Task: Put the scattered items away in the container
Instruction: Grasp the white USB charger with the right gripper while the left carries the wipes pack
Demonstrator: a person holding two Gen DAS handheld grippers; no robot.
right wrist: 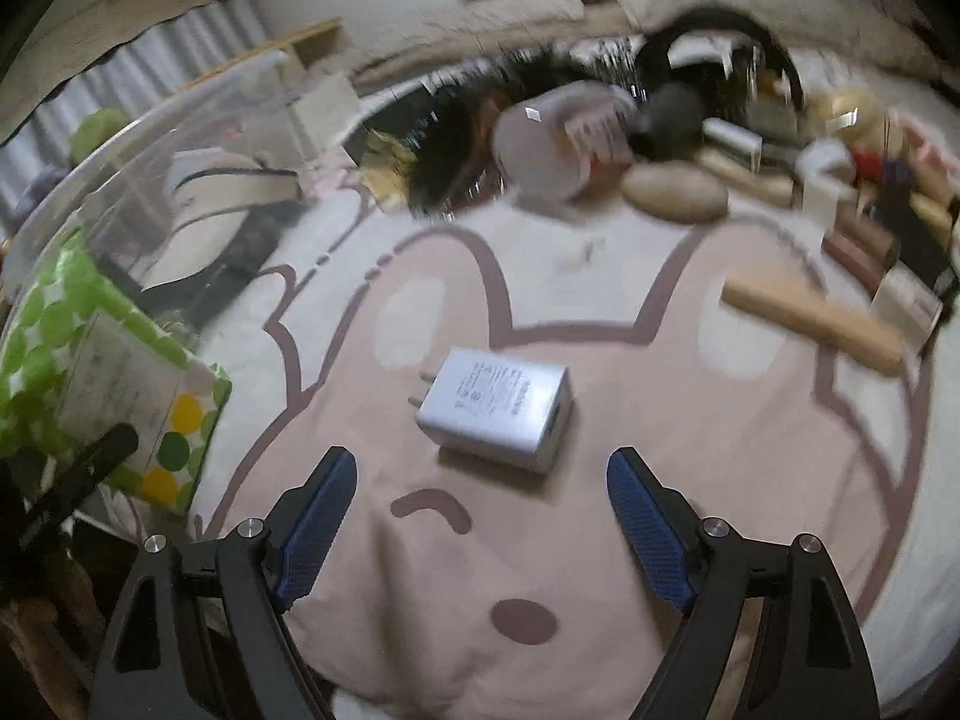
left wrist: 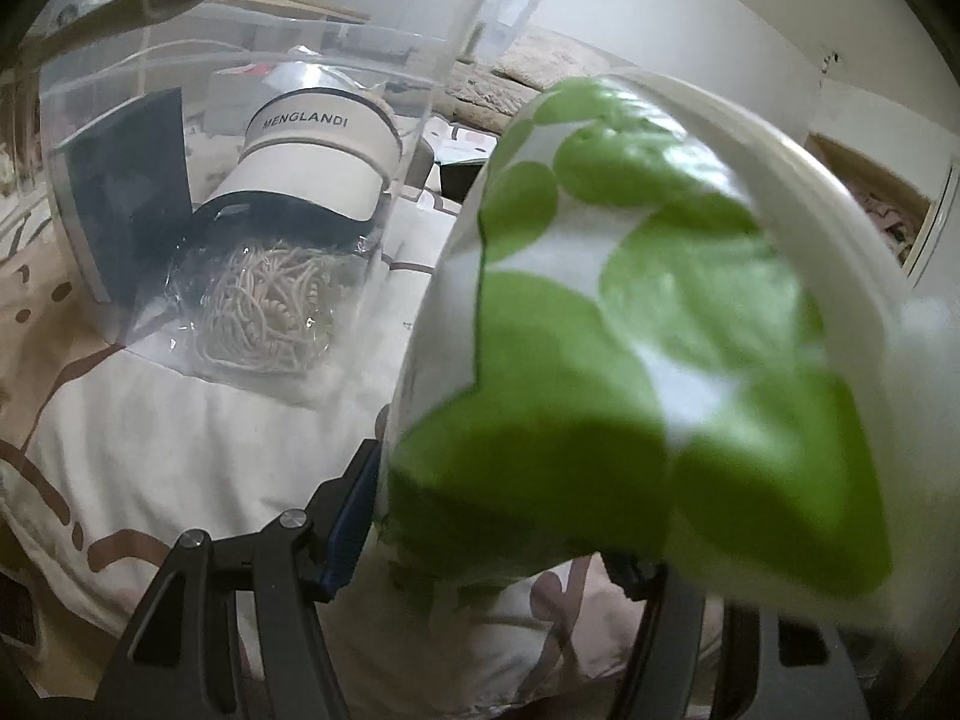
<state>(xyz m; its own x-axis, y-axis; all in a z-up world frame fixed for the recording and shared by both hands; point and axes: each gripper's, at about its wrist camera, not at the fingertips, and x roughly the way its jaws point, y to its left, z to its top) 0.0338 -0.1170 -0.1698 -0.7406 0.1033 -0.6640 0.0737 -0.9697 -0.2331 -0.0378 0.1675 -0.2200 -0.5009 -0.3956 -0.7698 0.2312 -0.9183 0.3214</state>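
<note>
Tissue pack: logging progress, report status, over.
Left gripper shut on green-dotted tissue pack, beside clear container. Right gripper open, empty, above white charger. Nothing between its fingers and charger.

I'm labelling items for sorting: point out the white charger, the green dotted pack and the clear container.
white charger [right wrist: 495, 417], right wrist view, on its printed top face.
green dotted pack [left wrist: 630, 348], left wrist view, on its wrapper's middle.
clear container [left wrist: 420, 138], left wrist view, on its near corner edge.

Far clutter [right wrist: 690, 138] motion-blurred, unidentifiable
</note>
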